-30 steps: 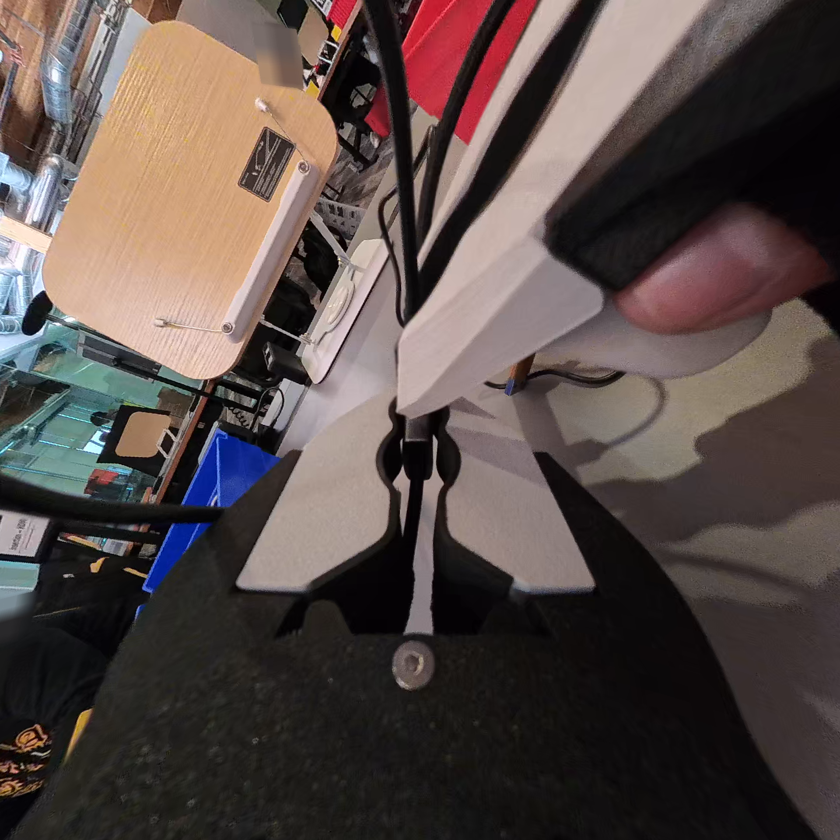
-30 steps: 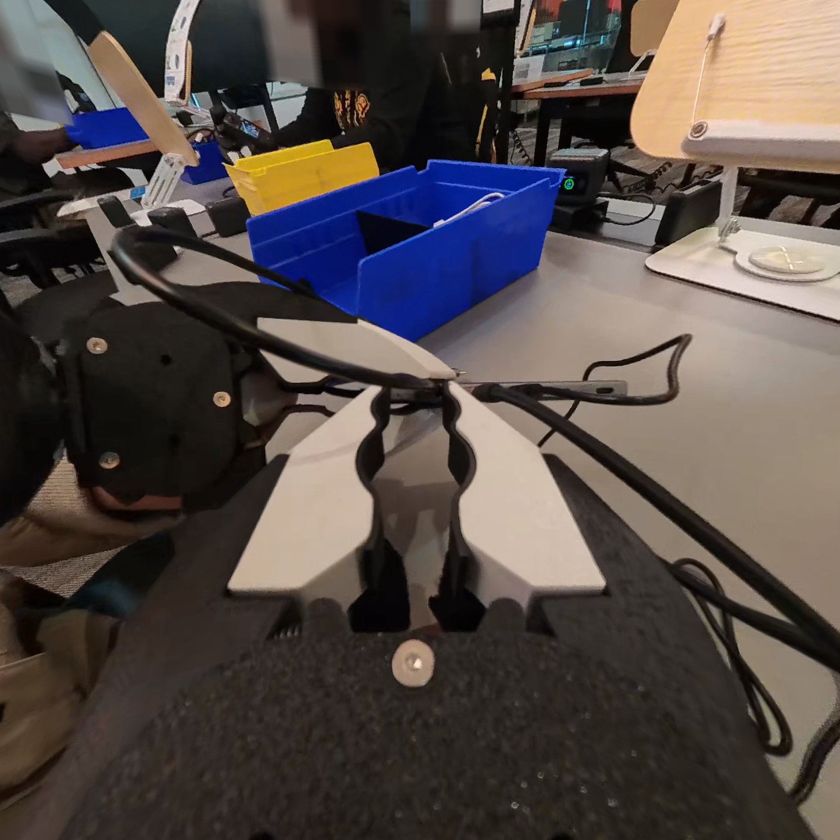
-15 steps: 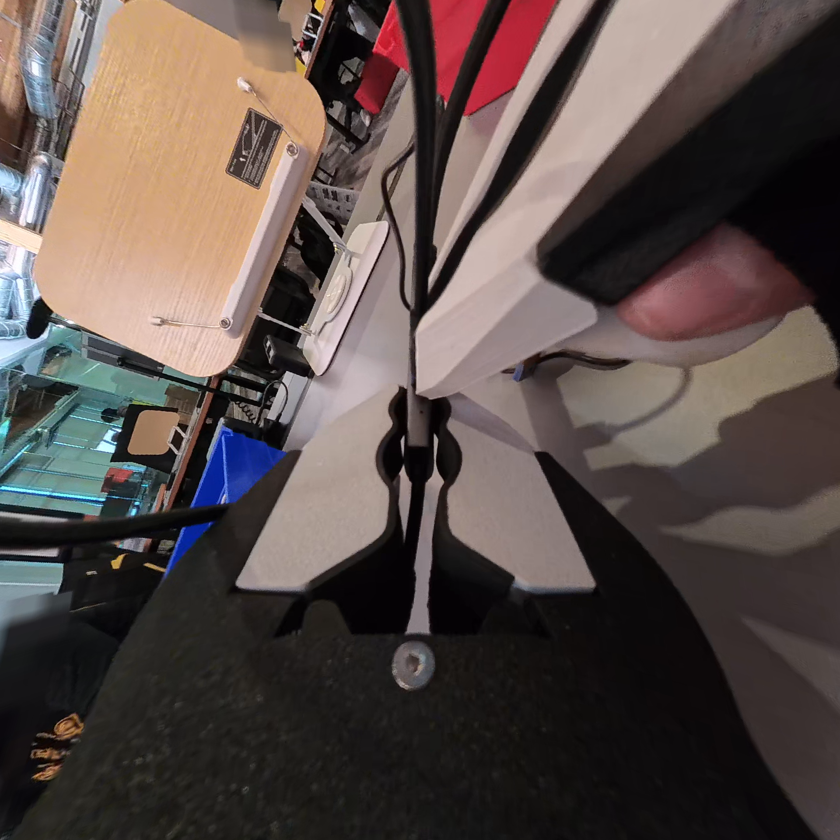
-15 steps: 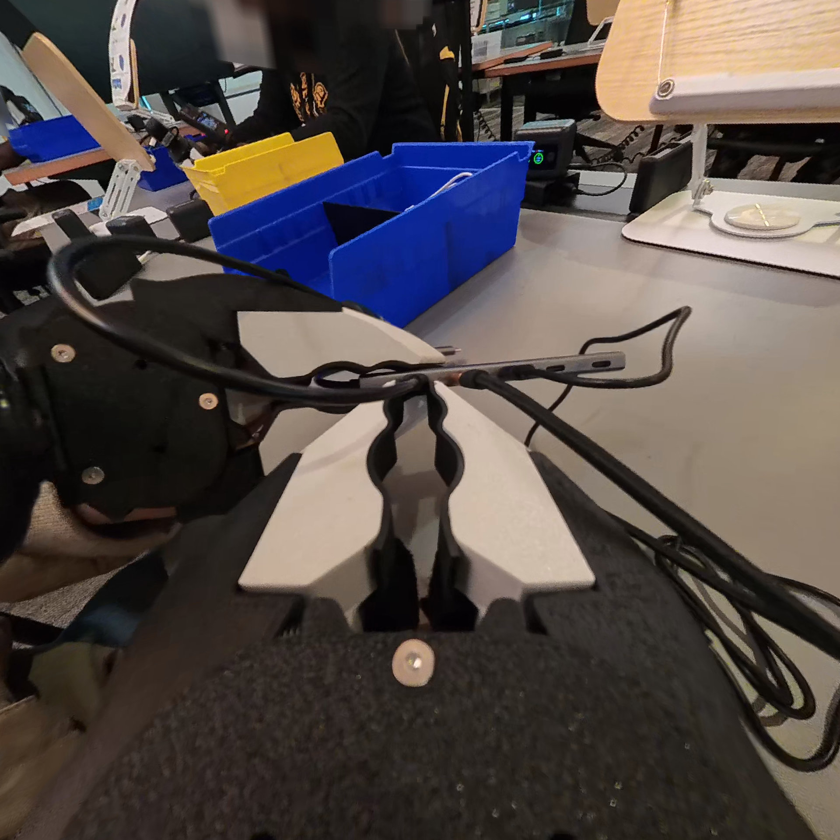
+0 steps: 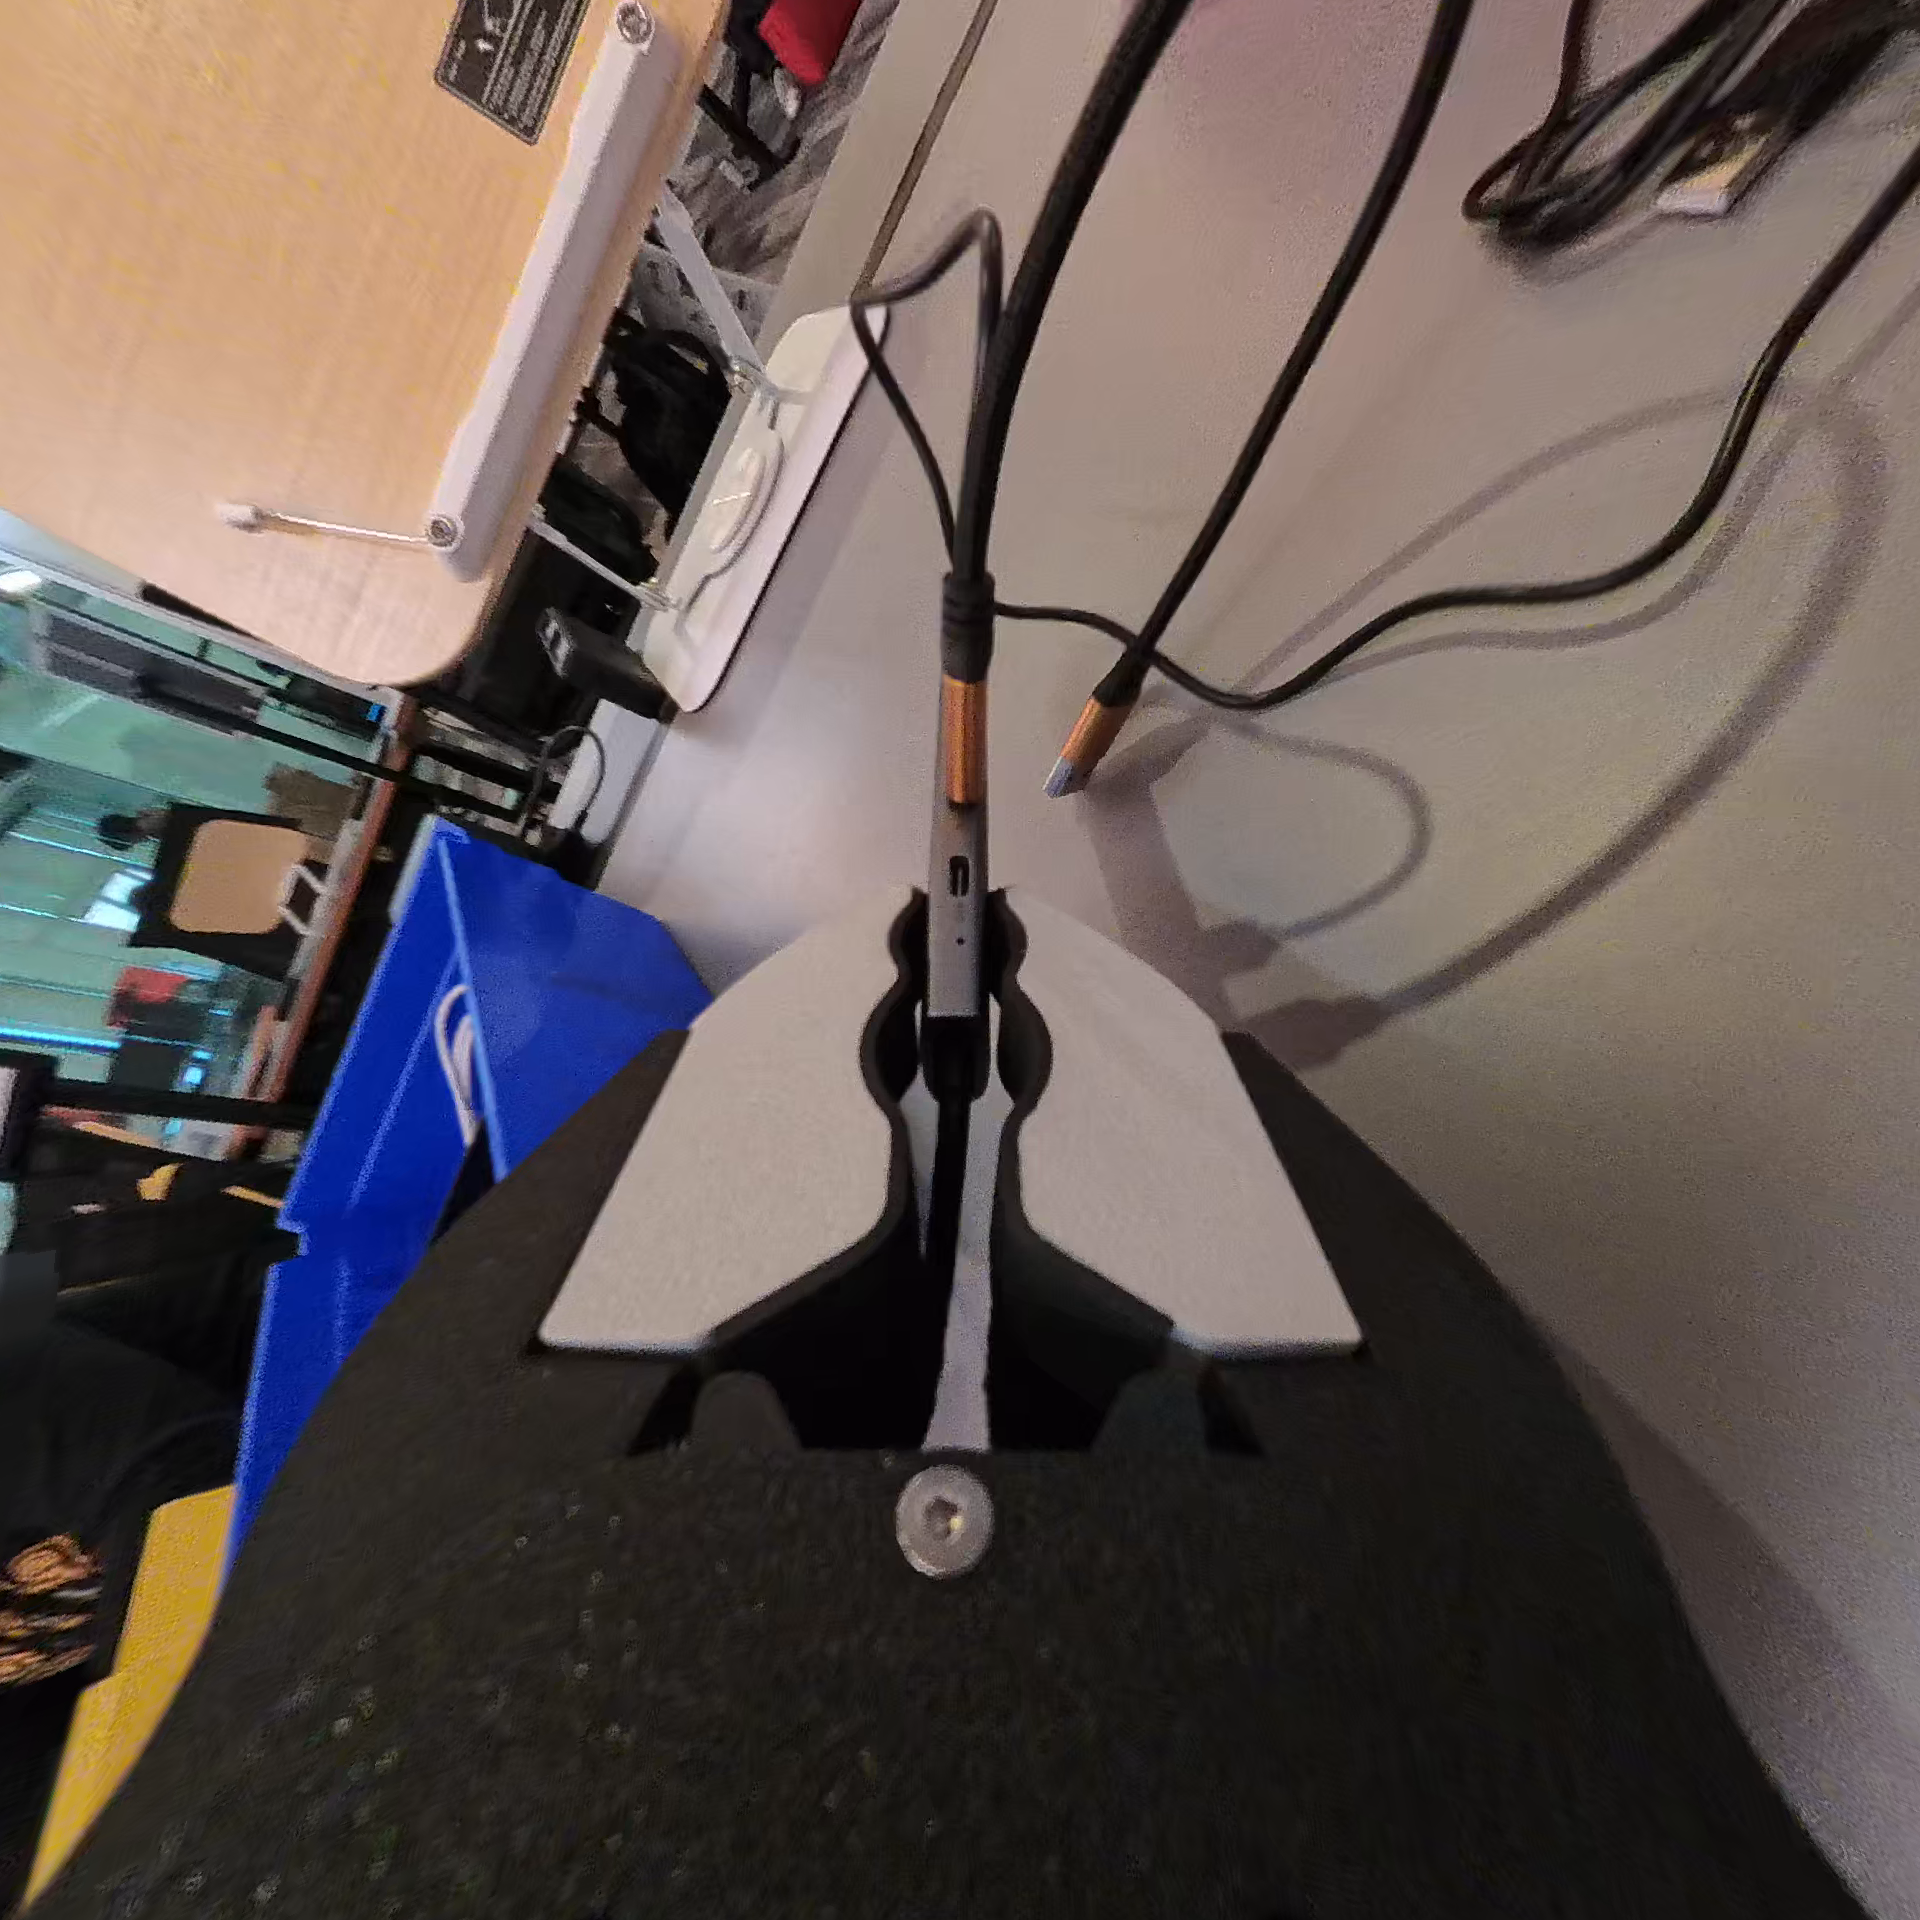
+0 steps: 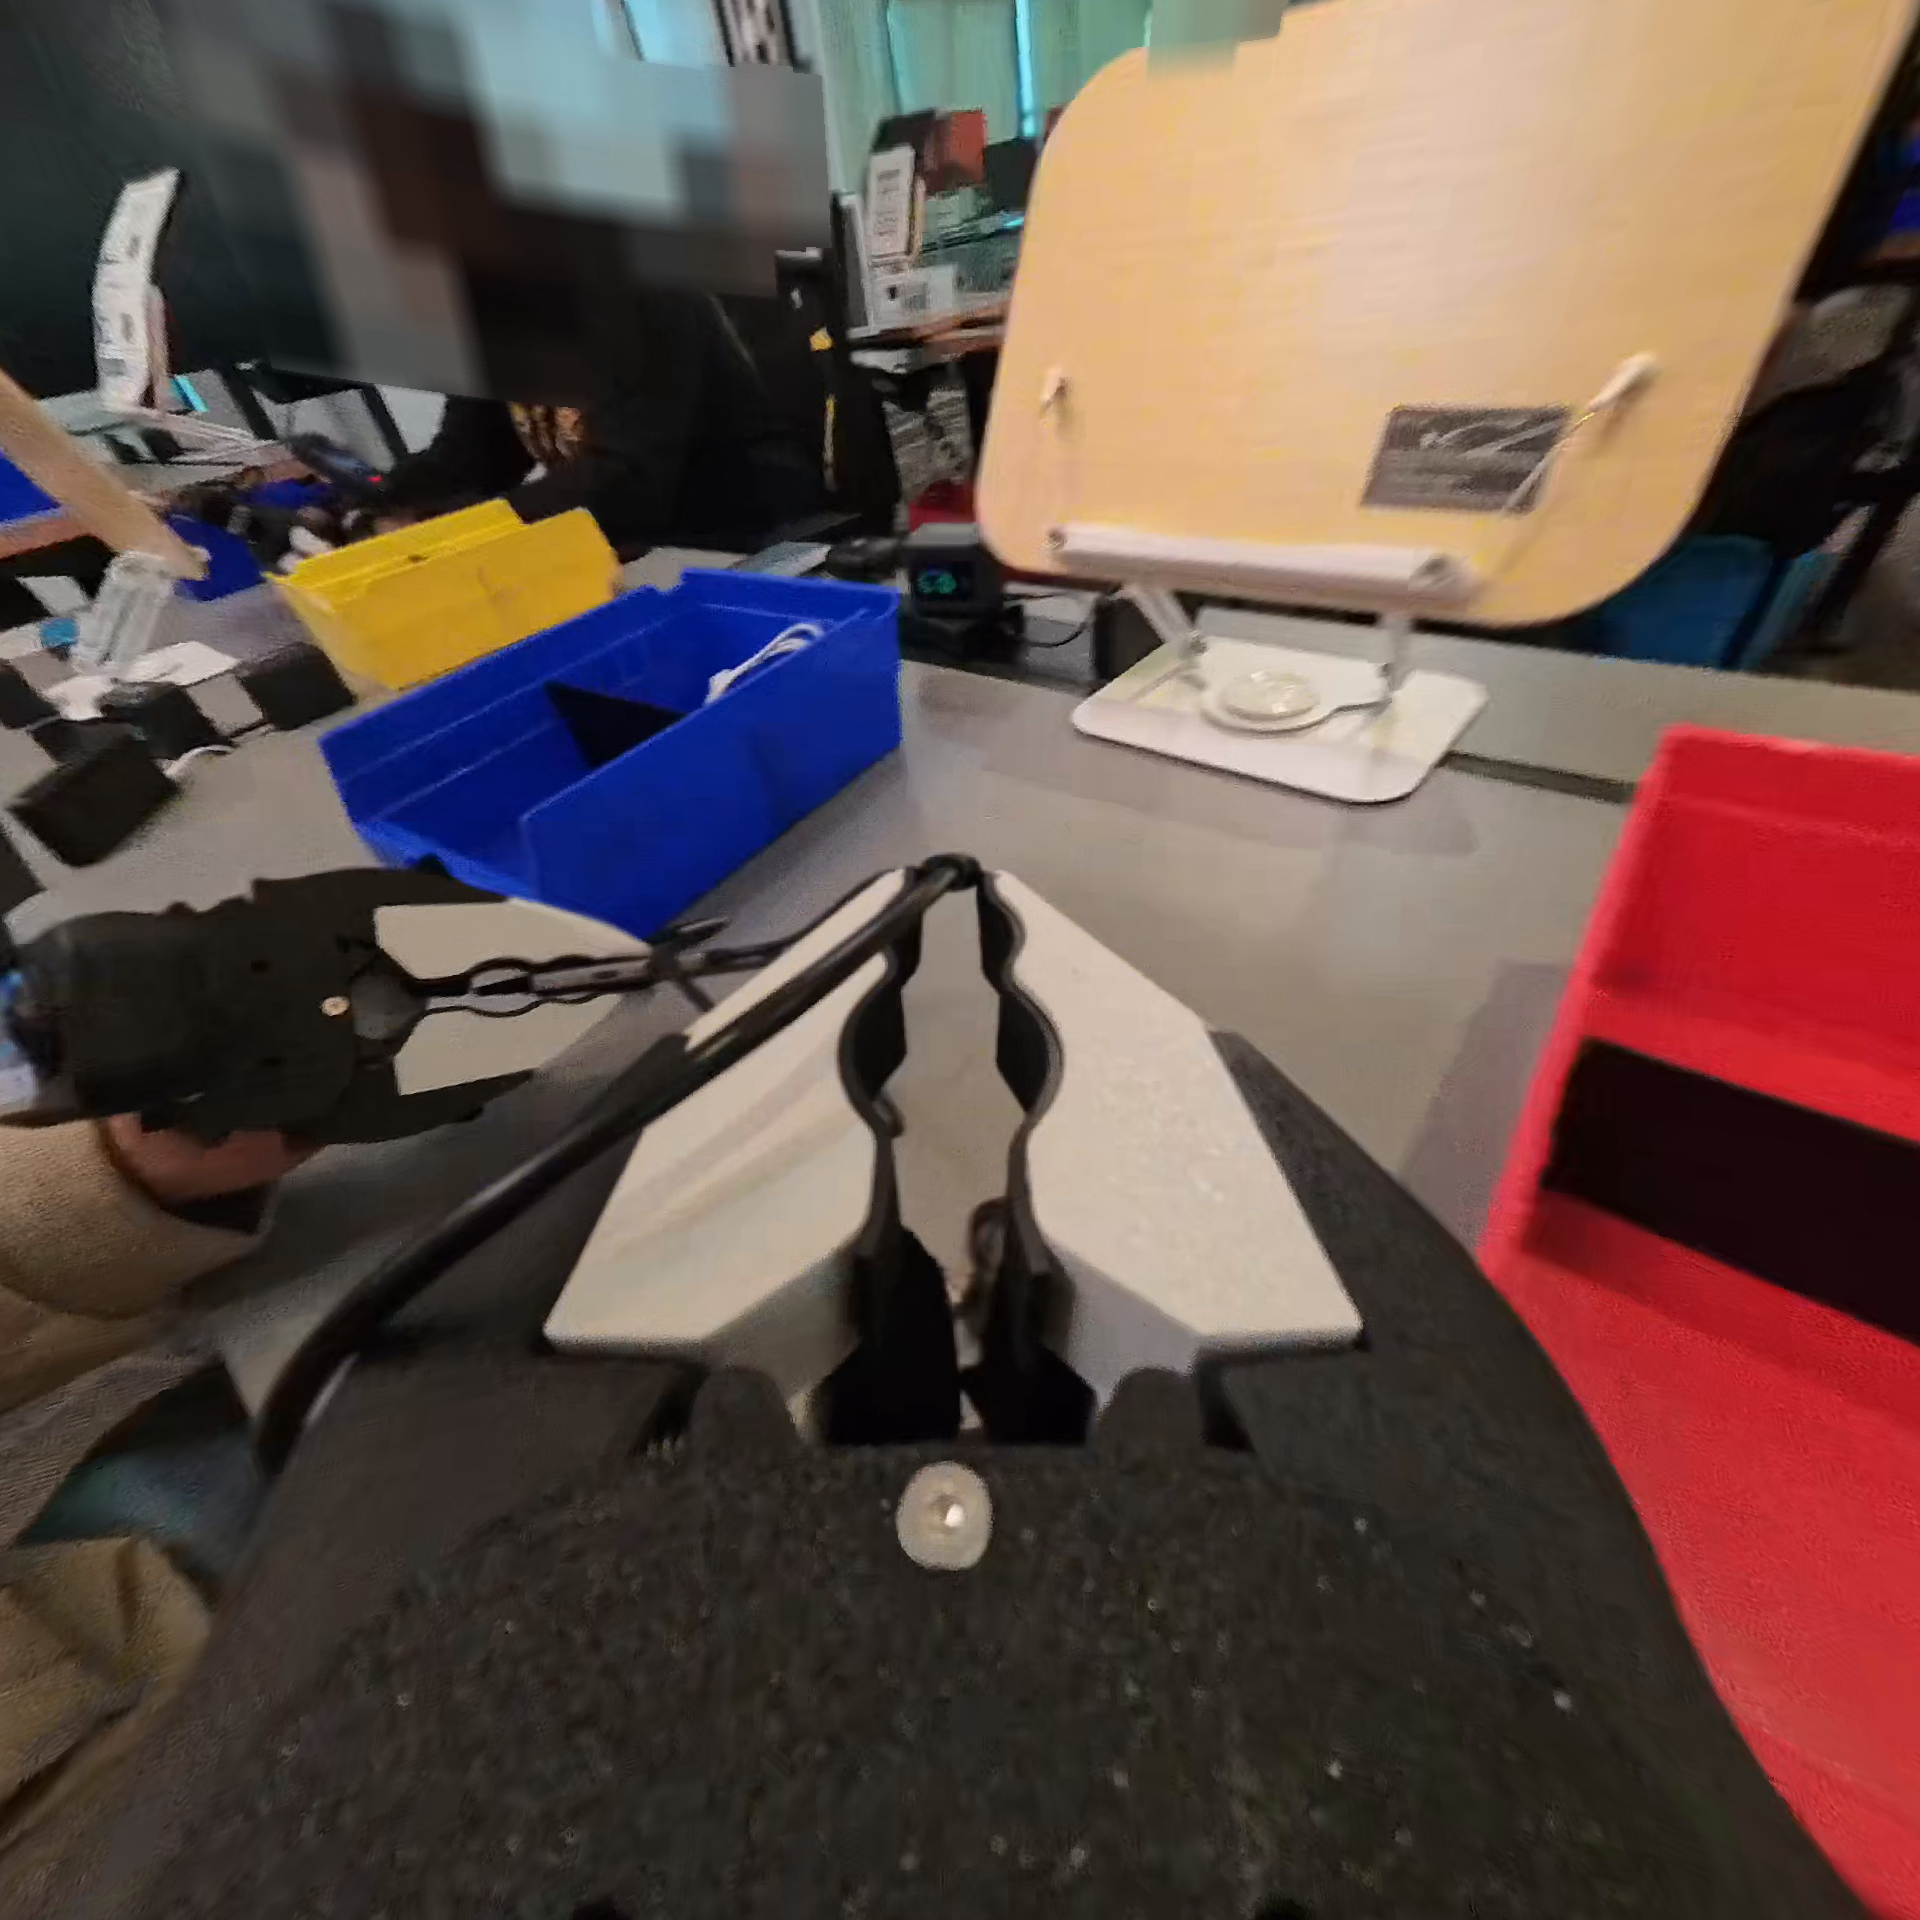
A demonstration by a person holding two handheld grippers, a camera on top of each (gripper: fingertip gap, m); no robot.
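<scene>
Two tongs: both over a grey desk [image 6: 1299, 914], well apart
Left tongs [image 5: 956, 935]: pinching a slim grey hub [image 5: 954, 914] by its rear end; an orange-collared plug [image 5: 962, 740] sits in the hub's front
Loose plug [image 5: 1086, 750]: orange collar, lying on the desk just beside the hub
Right tongs [image 6: 951, 894]: tips pressed on a black cable [image 6: 582, 1132] that trails back over the left finger
Nearby: blue bin [image 6: 623, 748], yellow bin [image 6: 447, 592], red bin [image 6: 1766, 1039], wooden bookstand [image 6: 1403, 312]

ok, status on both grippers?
Left gripper shut on grey USB hub, copper plug seated. Right gripper pinching black cable. Red bin close right.
</scene>
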